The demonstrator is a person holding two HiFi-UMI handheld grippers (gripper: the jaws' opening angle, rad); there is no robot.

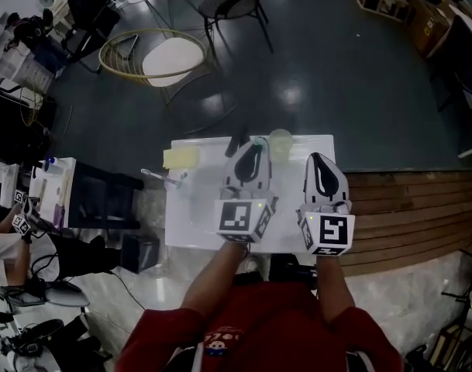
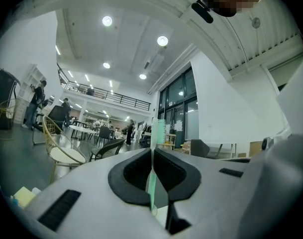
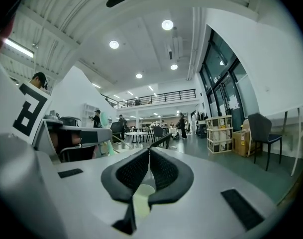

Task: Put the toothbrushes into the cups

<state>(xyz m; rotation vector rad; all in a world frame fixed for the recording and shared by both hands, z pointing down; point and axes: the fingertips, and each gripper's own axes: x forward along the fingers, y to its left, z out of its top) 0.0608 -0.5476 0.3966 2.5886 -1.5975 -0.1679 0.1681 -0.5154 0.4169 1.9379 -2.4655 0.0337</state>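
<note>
So the left gripper (image 2: 152,151) has its jaws pinched nearly shut on a teal toothbrush (image 2: 160,131). The brush stands upright between the pads, bristle head poking up above the jaw tips. From the head view, that gripper sits over the middle of the white table (image 1: 197,227), with its tips just left of a see-through greenish cup (image 1: 280,142) at the far edge. The toothbrush isn't in the cup.

The right gripper (image 3: 149,151) hangs over the right side of the table, near the right edge. Its jaws are pressed together and nothing clearly sits between them.

A second toothbrush (image 1: 162,178) lies flat close to the table's left edge. A pale yellow thing (image 1: 181,157) sits just past it toward the far left corner; can't tell what that one is.
</note>
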